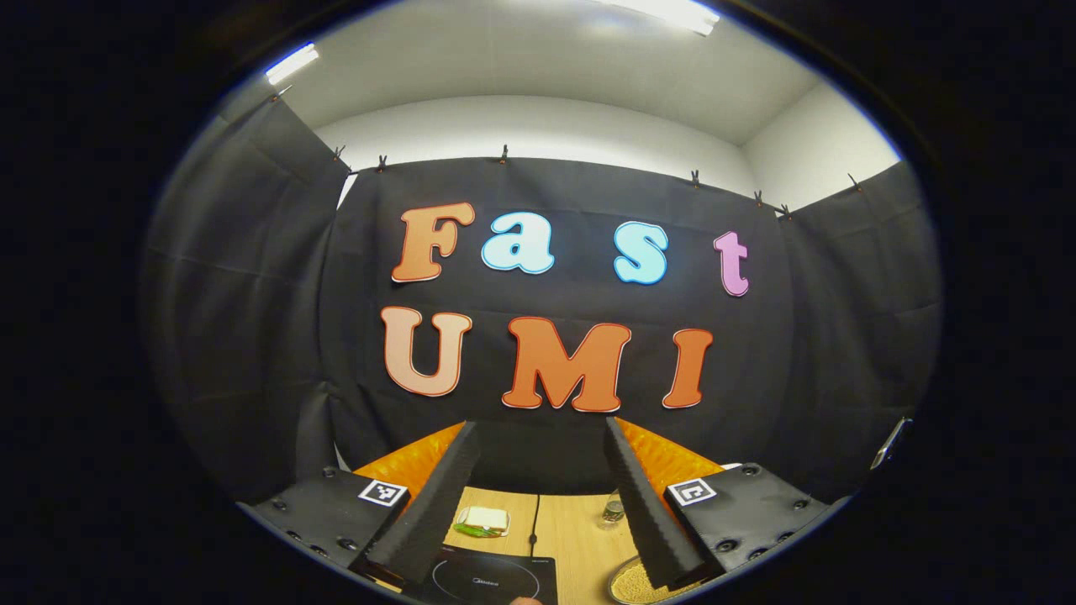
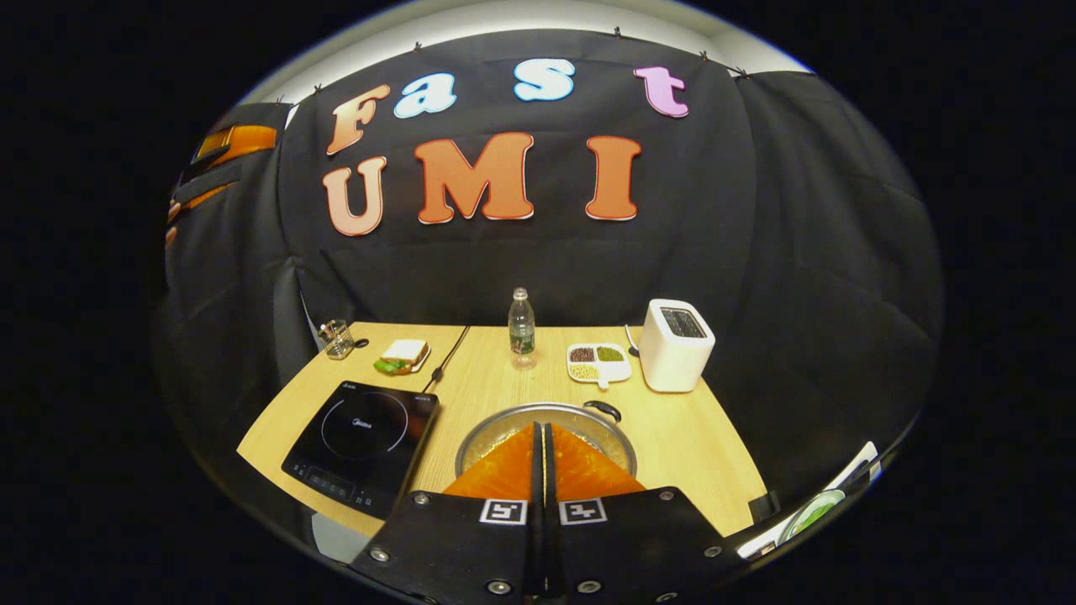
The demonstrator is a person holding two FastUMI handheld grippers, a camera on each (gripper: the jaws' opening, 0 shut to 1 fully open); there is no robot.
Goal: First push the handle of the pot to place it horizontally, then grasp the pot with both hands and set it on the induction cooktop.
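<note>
pot point(image 2: 588, 420) half hidden behind gripper point(image 2: 543, 454)

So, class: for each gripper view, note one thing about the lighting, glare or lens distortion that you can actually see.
Left gripper view: two ceiling strip lights blow out to white, and the fisheye bends the booth wall's top edge into a curve. Right gripper view: even light, soft shadows on the table; the induction cooktop carries a faint sheen; table edges bow outward; the pot sits sharp behind the shut hand-held gripper.
</note>
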